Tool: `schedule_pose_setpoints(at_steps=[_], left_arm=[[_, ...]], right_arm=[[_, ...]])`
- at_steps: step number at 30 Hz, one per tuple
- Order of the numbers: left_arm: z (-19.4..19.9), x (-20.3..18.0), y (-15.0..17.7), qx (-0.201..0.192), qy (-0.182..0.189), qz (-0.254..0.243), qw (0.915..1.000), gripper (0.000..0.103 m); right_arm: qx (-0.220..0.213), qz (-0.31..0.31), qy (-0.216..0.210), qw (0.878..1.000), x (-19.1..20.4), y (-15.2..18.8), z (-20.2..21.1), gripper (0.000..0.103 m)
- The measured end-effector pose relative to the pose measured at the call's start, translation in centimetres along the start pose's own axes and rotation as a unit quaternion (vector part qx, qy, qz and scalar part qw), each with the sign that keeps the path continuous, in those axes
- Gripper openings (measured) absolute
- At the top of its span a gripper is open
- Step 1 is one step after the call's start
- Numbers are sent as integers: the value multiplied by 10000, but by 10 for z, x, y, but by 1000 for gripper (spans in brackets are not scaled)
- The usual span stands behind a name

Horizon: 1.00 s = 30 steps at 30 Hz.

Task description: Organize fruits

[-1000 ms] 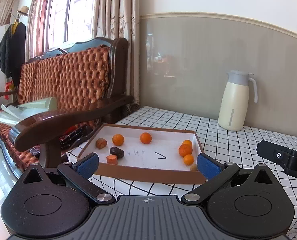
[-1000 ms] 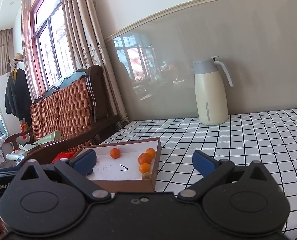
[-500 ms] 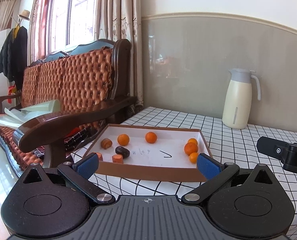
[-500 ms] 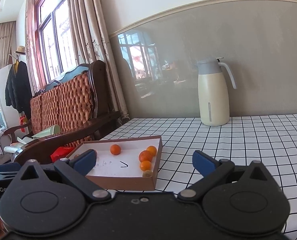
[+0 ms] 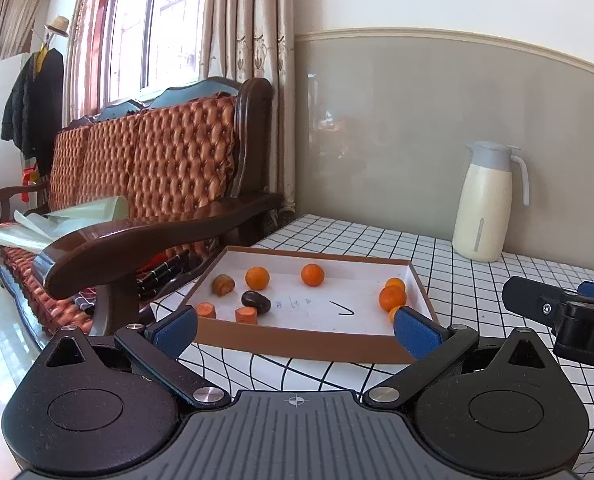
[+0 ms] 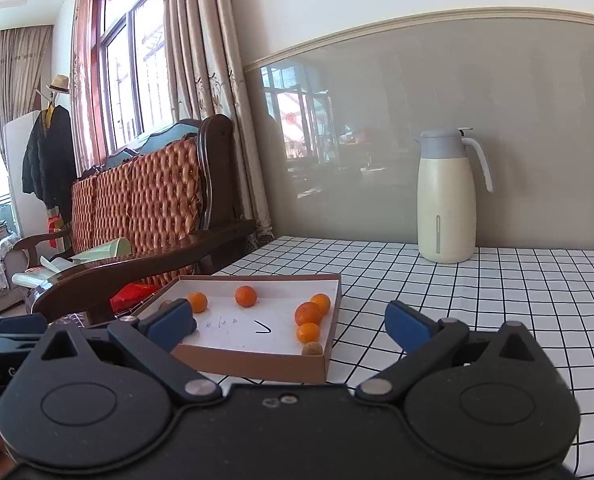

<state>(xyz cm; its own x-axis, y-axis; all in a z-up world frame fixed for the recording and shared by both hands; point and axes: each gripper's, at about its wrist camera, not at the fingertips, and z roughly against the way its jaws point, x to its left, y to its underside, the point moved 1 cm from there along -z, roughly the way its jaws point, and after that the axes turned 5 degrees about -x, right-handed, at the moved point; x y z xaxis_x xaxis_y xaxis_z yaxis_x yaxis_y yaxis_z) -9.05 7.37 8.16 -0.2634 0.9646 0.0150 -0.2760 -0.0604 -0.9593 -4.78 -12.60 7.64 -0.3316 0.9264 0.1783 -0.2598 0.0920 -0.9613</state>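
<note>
- Two hand-held tools hover short of a checked surface; the left tool and right tool both have jaws spread apart, holding nothing.
- A shallow brown box sits at the surface's left edge, beside a wooden sofa.
- Inside it, small oranges are split: two near the middle, others clustered right, carrot pieces left.
- Risk, as I judge it: round fruit may roll from a loose pinch, and nudging the light box could push it off the edge.

Cream thermos jug at 1 o'clock on checked tablecloth; tufted wooden sofa at 10 o'clock, curtains behind, black coat far left.
</note>
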Motion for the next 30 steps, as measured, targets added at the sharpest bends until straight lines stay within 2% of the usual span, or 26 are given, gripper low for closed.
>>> schedule_pose_setpoints(at_steps=[4, 21, 25, 27, 30], left_arm=[[-2, 5, 2, 14, -42, 10, 10000, 103], [-7, 9, 6, 166, 22, 128, 9998, 103], [-6, 7, 7, 87, 115, 14, 9999, 103], [-2, 10, 8, -97, 164, 129, 9997, 103], [-5, 11, 8, -38, 283, 153, 9995, 103]], right_arm=[[34, 152, -56, 9999, 9, 2, -1, 97], [6, 59, -145, 9999, 13, 2, -1, 97], [-4, 48, -167, 9998, 14, 2, -2, 97], [-31, 23, -161, 9999, 13, 2, -1, 97], [-19, -32, -166, 9999, 10, 3, -2, 97]])
